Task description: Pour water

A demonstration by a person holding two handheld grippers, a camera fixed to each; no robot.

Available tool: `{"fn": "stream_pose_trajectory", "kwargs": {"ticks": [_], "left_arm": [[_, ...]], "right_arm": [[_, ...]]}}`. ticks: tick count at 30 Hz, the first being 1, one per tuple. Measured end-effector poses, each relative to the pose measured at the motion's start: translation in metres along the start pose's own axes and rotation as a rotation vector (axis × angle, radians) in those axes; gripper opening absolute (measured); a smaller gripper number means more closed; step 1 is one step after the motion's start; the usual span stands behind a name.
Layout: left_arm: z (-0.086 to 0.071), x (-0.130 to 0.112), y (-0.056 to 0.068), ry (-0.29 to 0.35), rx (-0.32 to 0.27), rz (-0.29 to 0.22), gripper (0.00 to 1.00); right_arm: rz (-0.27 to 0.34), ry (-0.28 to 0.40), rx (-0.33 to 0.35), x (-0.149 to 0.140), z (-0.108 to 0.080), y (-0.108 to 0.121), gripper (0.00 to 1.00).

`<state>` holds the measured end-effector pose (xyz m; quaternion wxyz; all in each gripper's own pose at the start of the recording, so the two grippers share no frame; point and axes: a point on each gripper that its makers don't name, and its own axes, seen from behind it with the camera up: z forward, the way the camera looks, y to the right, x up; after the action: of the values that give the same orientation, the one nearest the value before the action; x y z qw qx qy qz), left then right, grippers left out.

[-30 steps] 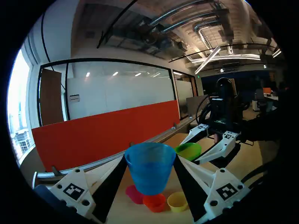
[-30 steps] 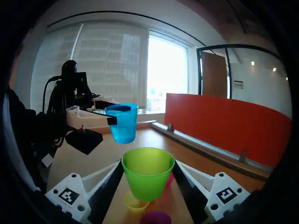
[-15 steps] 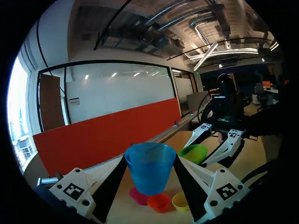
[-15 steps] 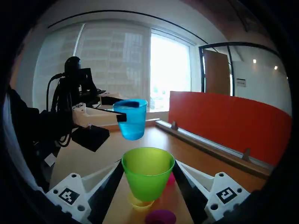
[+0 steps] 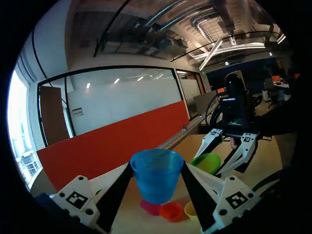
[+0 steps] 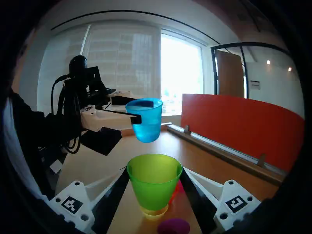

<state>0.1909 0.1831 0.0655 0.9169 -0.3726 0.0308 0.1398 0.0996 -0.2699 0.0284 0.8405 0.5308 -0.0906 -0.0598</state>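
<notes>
over the wooden counter [image 6: 91,167], your left claw [image 5: 156,171] grips the blue cup [image 5: 156,181], your right claw [image 6: 154,183] the green cup [image 6: 154,187], blue at green's twelve o'clock.

Translucent blue cup [image 5: 156,177]: upright, clamped btwn fingers of left hand-held gripper [image 5: 156,168], well off the surface [image 6: 202,163]. Green cup [image 6: 154,181]: upright, open top, in right hand-held gripper [image 6: 154,173], lower than blue cup, close but apart.

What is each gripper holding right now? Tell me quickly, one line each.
Left gripper: closed on the blue cup, which is upright.
Right gripper: closed on the green cup, which is upright.
</notes>
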Motion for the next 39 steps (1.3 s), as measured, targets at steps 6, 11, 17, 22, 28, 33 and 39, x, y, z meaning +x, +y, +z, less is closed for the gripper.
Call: {"fn": "stream_pose_trajectory", "kwargs": {"ticks": [6, 11, 17, 22, 28, 33, 39], "left_arm": [[0.001, 0.008, 0.002, 0.011, -0.001, 0.030, 0.86], [0.002, 0.013, 0.001, 0.017, 0.004, 0.059, 0.86], [0.003, 0.019, 0.004, 0.026, 0.007, 0.097, 0.86], [0.004, 0.023, 0.004, 0.029, 0.005, 0.123, 0.86], [0.006, 0.025, 0.005, 0.029, 0.004, 0.146, 0.86], [0.007, 0.027, 0.006, 0.027, 0.003, 0.178, 0.86], [0.009, 0.027, 0.008, 0.017, 0.002, 0.239, 0.86]], "right_arm": [[0.007, 0.003, 0.015, -0.001, 0.002, -0.005, 0.92], [0.008, 0.002, 0.027, -0.002, 0.004, -0.010, 0.92], [0.013, 0.007, 0.036, -0.002, 0.005, -0.013, 0.92], [0.017, 0.009, 0.044, 0.000, 0.006, -0.016, 0.92], [0.016, 0.010, 0.054, 0.001, 0.007, -0.020, 0.92], [0.017, 0.012, 0.057, 0.002, 0.008, -0.021, 0.92], [0.016, 0.016, 0.065, 0.003, 0.008, -0.023, 0.92]]}}
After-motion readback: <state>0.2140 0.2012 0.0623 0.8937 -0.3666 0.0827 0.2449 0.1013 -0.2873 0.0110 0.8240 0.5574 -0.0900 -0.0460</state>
